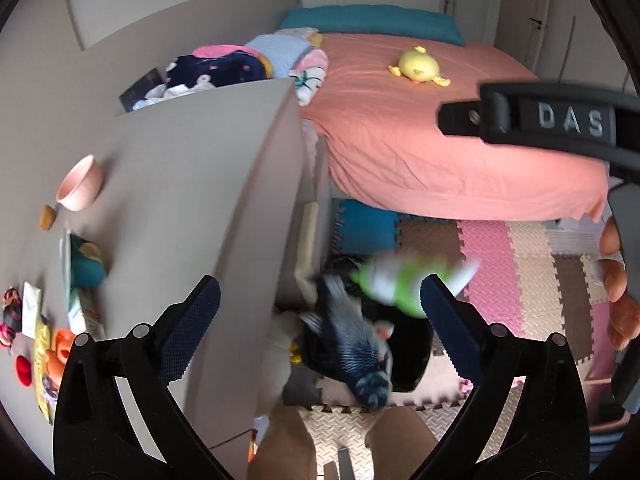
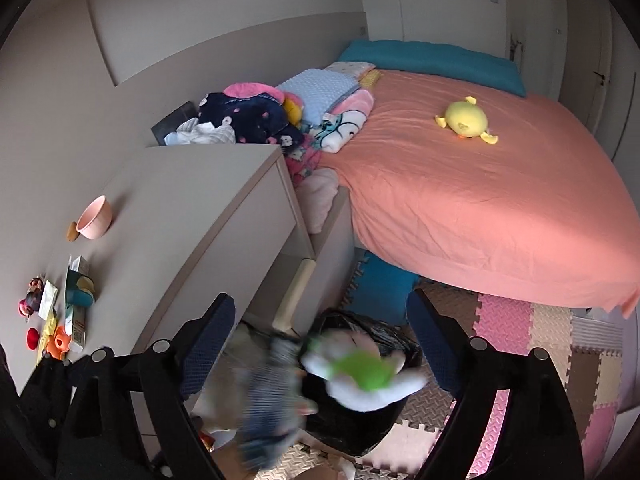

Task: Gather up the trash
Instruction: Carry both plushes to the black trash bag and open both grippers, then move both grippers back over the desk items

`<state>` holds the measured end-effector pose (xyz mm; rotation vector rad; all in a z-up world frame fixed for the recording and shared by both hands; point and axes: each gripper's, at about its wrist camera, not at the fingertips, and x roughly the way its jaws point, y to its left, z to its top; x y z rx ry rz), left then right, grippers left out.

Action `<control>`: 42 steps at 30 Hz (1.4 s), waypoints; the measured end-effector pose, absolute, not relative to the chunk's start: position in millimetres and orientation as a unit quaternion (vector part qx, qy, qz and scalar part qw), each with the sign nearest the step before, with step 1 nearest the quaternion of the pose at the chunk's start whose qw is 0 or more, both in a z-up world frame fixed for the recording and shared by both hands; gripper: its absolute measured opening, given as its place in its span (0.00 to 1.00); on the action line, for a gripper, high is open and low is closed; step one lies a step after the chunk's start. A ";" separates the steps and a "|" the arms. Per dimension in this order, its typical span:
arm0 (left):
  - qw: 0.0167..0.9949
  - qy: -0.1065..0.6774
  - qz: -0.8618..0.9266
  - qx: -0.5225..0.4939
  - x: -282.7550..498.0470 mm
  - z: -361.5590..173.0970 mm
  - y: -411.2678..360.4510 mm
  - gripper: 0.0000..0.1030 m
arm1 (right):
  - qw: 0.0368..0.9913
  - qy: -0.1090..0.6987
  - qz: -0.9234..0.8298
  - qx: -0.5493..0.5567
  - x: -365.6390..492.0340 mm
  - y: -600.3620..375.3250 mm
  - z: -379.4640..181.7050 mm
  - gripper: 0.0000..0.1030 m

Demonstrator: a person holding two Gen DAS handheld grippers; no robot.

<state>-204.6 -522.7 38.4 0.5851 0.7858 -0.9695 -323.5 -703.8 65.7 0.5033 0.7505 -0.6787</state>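
Now | left gripper (image 1: 320, 312) spread, empty | right gripper (image 2: 320, 332) spread, empty | blurred green-white wrapper (image 2: 362, 376) over black trash bag (image 2: 360, 424)

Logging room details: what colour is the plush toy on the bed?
Yellow plush toy, clearest in the right wrist view.

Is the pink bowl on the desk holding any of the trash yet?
No. In the right wrist view the pink bowl lies tipped on the desk with its visible inside bare, and a small orange piece sits beside it.
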 end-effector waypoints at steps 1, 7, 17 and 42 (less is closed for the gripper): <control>0.774 0.365 -0.445 0.263 -199.6 39.4 -518.6 0.94 | 0.845 0.356 -0.322 0.238 -323.1 -703.6 65.8 0.85; 0.789 0.367 -0.426 0.250 -175.8 38.7 -495.4 0.94 | 0.851 0.358 -0.302 0.237 -309.9 -692.4 64.8 0.85; 0.808 0.368 -0.403 0.221 -133.8 50.1 -441.7 0.94 | 0.866 0.367 -0.261 0.217 -263.1 -647.8 72.9 0.85; 0.819 0.363 -0.378 0.232 -29.5 34.9 -322.8 0.87 | 0.881 0.427 -0.108 0.174 -122.4 -531.9 68.2 0.85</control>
